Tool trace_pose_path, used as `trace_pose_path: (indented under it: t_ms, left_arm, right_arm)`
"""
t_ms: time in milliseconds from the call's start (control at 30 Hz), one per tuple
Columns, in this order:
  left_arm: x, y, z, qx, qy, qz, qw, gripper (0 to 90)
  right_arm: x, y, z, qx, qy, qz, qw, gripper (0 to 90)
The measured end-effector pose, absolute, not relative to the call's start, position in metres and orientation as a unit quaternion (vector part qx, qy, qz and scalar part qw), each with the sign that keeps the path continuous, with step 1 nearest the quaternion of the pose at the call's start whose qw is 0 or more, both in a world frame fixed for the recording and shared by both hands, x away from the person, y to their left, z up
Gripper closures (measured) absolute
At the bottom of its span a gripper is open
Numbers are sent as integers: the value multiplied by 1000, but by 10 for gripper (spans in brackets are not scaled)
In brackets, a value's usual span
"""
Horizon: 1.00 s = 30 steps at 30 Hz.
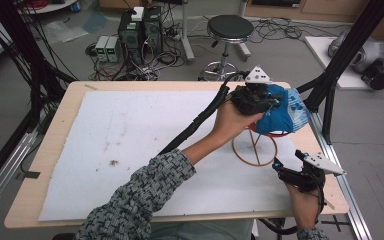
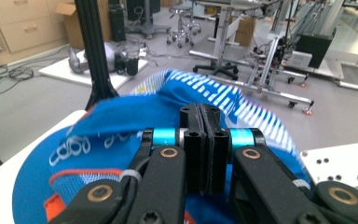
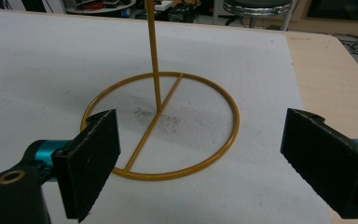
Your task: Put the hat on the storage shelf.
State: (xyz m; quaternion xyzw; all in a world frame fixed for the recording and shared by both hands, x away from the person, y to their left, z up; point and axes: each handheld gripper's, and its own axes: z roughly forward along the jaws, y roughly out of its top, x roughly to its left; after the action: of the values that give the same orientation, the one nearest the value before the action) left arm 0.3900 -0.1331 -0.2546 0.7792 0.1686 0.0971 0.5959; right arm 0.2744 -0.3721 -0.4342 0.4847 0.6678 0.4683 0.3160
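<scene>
Left gripper (image 1: 267,100) clamps blue cap (image 1: 285,114) right of centre, atop gold stand (image 3: 161,123) (probably seating it). Right gripper (image 3: 200,163) gapes wide, lower right. Next: likely release cleanly.

Blue cap (image 2: 98,135): soft woven cloth, matt, white and orange print, creased around left gripper (image 2: 204,140) fingers. Stand (image 3: 163,126): thin yellow-painted metal wire, smooth, slight sheen, ahead of right gripper (image 3: 200,158) fingers. Finger pads (image 3: 95,161): black, matt, rubbery. Surface (image 1: 65,135): pale wood edge under white matt sheet (image 1: 130,135), faintly rough, smudged.
</scene>
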Motion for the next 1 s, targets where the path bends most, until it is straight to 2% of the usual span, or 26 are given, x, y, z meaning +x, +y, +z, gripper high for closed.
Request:
trace_pose_path:
  t_ms: [167,200,267,367,467,1000]
  left_arm:
    - [391,-132,-260,780,163,100,595,873]
    - [391,-133,-260,779,158,105,598,849]
    - [391,-133,-261,778,151,117,599,722]
    - [390,-135,-262,775,143,123,604,674]
    - [389,-136,-263,774,141,124,605,587]
    - [392,-122,-253,765,145,131,613,471]
  right_arm:
    - [275,-372,-434,485,668,468,316,109]
    - [275,-372,-434,486,669,467,314,109]
    - [274,-372,-434,488,667,468,314,109]
    - [275,-372,-434,484,669,467,316,109]
    - [275,-372,-434,485,668,468,316,109]
    - [275,-371,-434,489,667,467,313,109]
